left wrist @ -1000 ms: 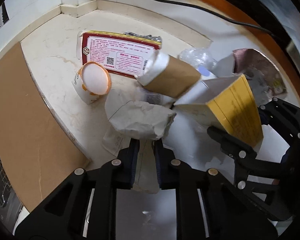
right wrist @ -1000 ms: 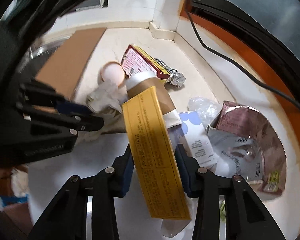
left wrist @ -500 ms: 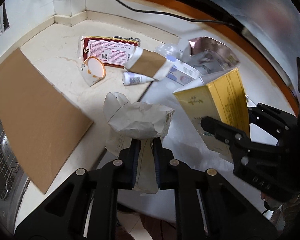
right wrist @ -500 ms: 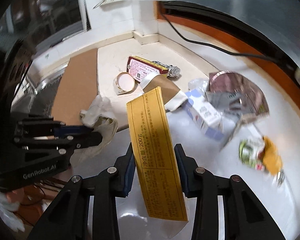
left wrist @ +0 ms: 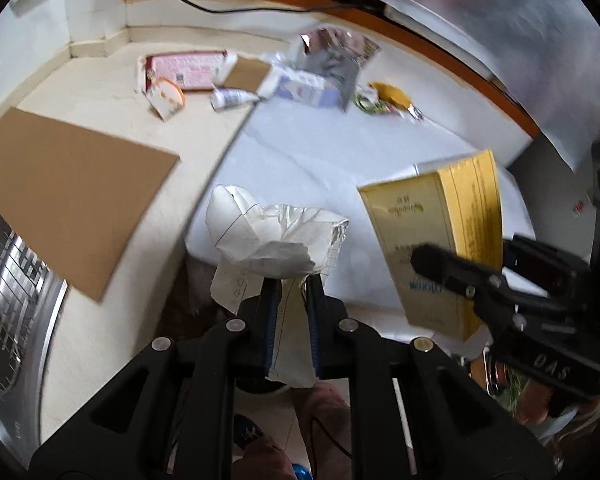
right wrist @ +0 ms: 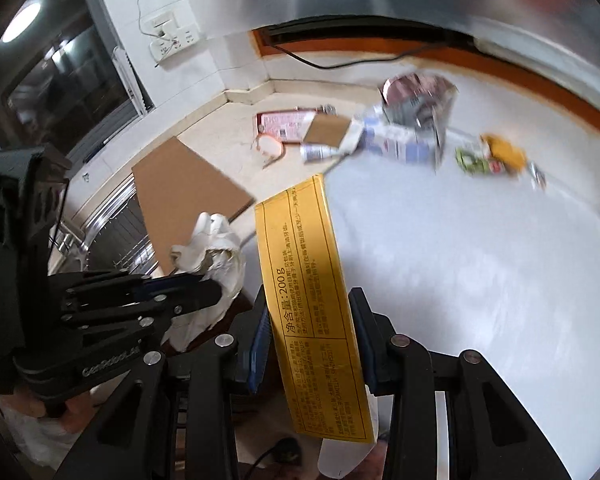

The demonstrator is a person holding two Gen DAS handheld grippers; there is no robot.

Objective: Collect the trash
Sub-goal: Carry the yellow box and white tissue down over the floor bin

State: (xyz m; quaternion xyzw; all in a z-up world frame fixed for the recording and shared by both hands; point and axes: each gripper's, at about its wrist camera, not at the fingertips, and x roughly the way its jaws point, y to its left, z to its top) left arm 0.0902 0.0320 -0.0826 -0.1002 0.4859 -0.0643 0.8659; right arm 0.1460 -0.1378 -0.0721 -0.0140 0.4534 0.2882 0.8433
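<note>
We find the remaining litter clustered at the far back of the counter [left wrist: 340, 152], near the corner: a flat packet [left wrist: 186, 70], a small cup [left wrist: 166, 98] just in front of it, a small bottle [left wrist: 232, 98] to its right, then a carton [left wrist: 304, 88] and a foil bag [left wrist: 332, 58] (partly overlapping). A cardboard sheet [left wrist: 68, 196] lies left, beside a wire rack [left wrist: 16, 300].
</note>
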